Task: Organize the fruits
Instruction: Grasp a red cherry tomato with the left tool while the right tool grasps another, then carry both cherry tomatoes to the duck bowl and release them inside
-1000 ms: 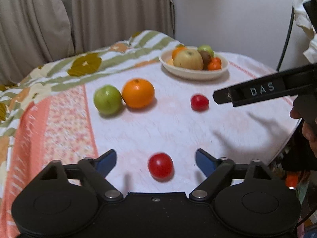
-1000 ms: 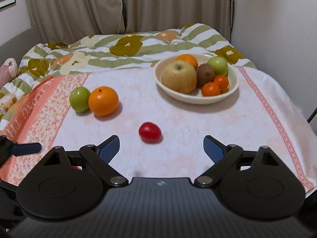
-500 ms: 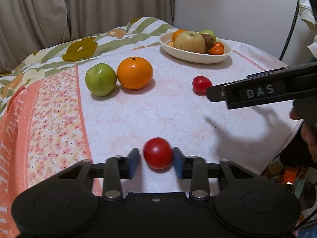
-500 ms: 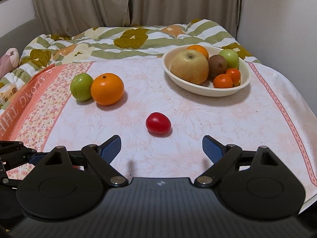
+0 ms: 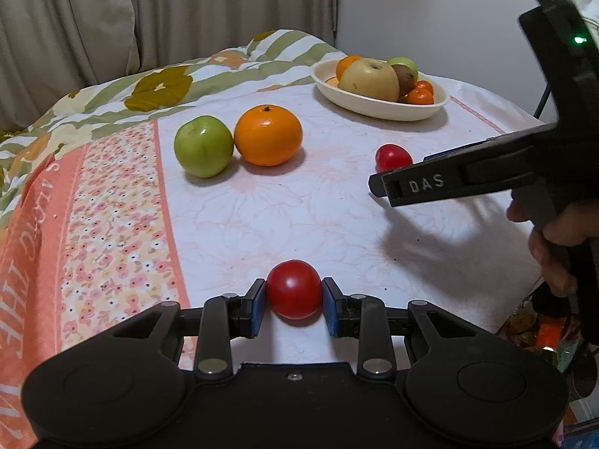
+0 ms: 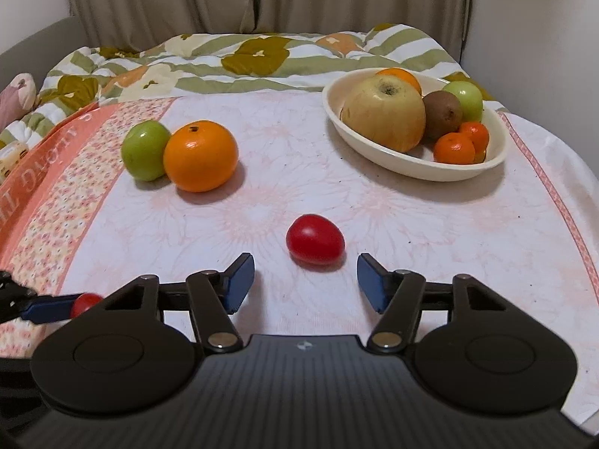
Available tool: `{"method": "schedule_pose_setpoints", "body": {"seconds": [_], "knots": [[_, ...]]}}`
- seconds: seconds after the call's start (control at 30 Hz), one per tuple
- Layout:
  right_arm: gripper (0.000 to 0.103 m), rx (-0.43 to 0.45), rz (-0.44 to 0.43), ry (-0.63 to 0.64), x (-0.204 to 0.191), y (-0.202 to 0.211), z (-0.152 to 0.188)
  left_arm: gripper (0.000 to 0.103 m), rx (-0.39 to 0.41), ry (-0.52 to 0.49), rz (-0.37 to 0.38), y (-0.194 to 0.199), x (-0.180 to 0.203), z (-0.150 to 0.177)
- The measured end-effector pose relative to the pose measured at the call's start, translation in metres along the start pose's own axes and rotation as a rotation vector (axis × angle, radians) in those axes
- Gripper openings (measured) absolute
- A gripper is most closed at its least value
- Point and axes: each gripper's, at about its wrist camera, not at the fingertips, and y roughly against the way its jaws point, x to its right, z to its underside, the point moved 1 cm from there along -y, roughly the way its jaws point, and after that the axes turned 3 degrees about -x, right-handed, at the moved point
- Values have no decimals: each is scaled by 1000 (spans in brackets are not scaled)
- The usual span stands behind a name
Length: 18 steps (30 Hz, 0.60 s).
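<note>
Gripping a round red tomato [image 5: 294,289] between its two blue pads [image 5: 257,307], the left gripper [image 5: 294,308] sits low at the near edge of the bed, both pads pressed against the fruit's sides. Whether that tomato touches the white floral cloth [image 5: 284,202] or is just above it cannot be told. In the right wrist view the same fruit shows only as a red sliver [image 6: 85,302] at the far left, beside one blue pad of the left gripper [image 6: 48,308]. The right gripper [image 6: 305,280] is spread wide and grasps nothing; a second, oval red tomato [image 6: 315,240] lies on the cloth just ahead of its fingertips, roughly centred between them and touching neither pad. From the left wrist camera the right gripper [image 5: 378,185] reaches in from the right side, with that second tomato [image 5: 393,157] just beyond its tip. Farther back on the left, a green apple [image 6: 144,150] and a large orange [image 6: 201,155] rest against each other on the cloth. At the back right stands a cream bowl [image 6: 411,164] holding a big yellow apple [image 6: 383,113], a kiwi [image 6: 442,114], a small green apple [image 6: 466,99], two mandarins [image 6: 455,148] and another orange [image 6: 400,75] behind. A green-striped quilt [image 6: 243,56] lies bunched beyond the cloth.
</note>
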Motion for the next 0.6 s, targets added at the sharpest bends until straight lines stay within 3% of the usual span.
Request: {"method": "schedule_pose_setpoints", "body": {"seconds": [0.2, 0.23, 0.27, 0.6], "knots": [[62, 4, 3, -17, 2, -12, -7, 35, -4, 7, -15, -1, 0, -1], [54, 6, 4, -13, 2, -13, -8, 35, -5, 9, -16, -1, 0, -2], [51, 7, 9, -7, 2, -14, -9, 35, -7, 12, -17, -1, 0, -2], [51, 22, -6, -13, 14, -1, -17, 35, 5, 30, -22, 7, 4, -20]]}}
